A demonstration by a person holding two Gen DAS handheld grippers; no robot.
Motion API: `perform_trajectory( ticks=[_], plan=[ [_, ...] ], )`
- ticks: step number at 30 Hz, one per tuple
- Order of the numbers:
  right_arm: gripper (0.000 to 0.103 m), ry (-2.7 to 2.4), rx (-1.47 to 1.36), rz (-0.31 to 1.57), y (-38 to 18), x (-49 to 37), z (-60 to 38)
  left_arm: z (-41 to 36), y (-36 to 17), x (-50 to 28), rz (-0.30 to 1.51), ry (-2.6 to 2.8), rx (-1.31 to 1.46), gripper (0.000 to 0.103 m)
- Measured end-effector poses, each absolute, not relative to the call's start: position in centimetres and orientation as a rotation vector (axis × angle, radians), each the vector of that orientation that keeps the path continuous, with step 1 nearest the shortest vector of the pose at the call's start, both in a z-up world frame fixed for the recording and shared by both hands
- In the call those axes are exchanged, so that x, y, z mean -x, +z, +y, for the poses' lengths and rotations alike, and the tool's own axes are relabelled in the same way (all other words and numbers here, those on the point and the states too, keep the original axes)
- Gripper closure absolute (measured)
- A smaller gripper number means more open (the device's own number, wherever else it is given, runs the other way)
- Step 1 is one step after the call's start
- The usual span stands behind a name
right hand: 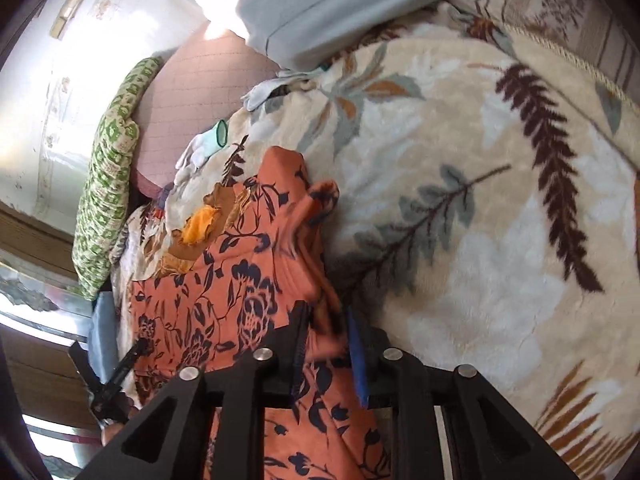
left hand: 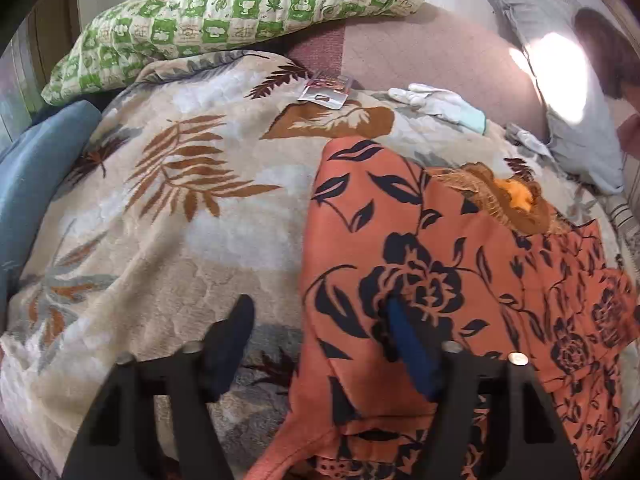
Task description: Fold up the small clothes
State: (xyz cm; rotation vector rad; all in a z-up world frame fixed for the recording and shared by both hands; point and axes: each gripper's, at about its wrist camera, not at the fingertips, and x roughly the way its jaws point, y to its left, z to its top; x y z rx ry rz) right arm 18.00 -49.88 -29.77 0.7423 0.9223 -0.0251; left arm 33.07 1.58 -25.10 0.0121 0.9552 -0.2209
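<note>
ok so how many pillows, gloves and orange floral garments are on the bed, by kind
pillows: 3, the green checked pillow, the grey pillow and the blue pillow
gloves: 1, the white glove
garments: 1, the orange floral garment
total: 5

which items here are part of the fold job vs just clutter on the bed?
Job:
- orange floral garment
- left gripper, open beside and over its edge
- right gripper, cloth between its fingers

Lying about:
- white glove
- green checked pillow
- grey pillow
- small packet
- leaf-print blanket underneath
</note>
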Motion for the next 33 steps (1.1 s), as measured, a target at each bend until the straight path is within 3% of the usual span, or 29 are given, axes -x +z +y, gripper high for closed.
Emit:
perform_trajectory(
  ticks=[1,2,4,5,6,8,13,14,16,17,18,24,26,28,33],
  plan=[
    [0.08,-0.036,-0.728,0.918,-29.6,-18.1,-50.0,1.3,-24.9,-32.9,0.946,-0.246,-0.025,0.065],
    [0.08,-0.037,-0.734,0.902,-29.4,-18.1,-50.2,0.9,-24.8,-32.6,0.932,-0.256,-0.048,0.074],
    [0.08,-0.02,-0.762,0.866,-29.1,-18.2,-50.7,0.2,-24.7,-32.3,0.911,-0.251,-0.099,0.08],
    [0.074,-0.026,-0.768,0.852,-29.1,-18.4,-50.9,0.1,-24.7,-32.2,0.906,-0.252,-0.104,0.083],
    [0.058,-0.039,-0.764,0.853,-29.3,-18.9,-50.9,0.2,-24.6,-32.2,0.906,-0.249,-0.097,0.085],
    [0.036,-0.075,-0.74,0.866,-29.9,-20.2,-50.5,0.7,-24.4,-32.3,0.91,-0.254,-0.067,0.09],
    [0.036,-0.079,-0.743,0.835,-31.1,-22.6,-49.8,1.0,-24.2,-32.4,0.909,-0.271,-0.059,0.092],
    [0.039,-0.104,-0.726,0.848,-31.5,-23.1,-49.5,1.0,-24.2,-32.3,0.906,-0.273,-0.063,0.092],
    [0.074,-0.135,-0.683,0.852,-31.6,-23.9,-48.9,1.0,-23.9,-32.2,0.901,-0.276,-0.066,0.093],
    [0.085,-0.142,-0.674,0.84,-31.4,-24.0,-48.7,1.1,-23.8,-32.2,0.899,-0.279,-0.065,0.093],
    [0.088,-0.135,-0.669,0.817,-30.9,-24.0,-48.4,1.2,-23.7,-32.1,0.894,-0.28,-0.064,0.093],
    [0.092,0.011,-0.565,0.652,-25.4,-23.3,-45.1,2.7,-21.5,-30.9,0.822,-0.247,-0.066,0.095],
    [0.092,0.054,-0.518,0.569,-23.4,-22.6,-44.0,3.6,-20.7,-30.4,0.785,-0.195,-0.082,0.103],
    [0.092,0.095,-0.508,0.52,-22.7,-22.6,-43.6,5.1,-20.1,-30.1,0.739,-0.113,-0.115,0.103],
    [0.088,-0.007,-0.513,0.718,-28.6,-26.8,-44.4,8.0,-22.4,-31.7,0.858,-0.085,0.004,0.103]
  ],
)
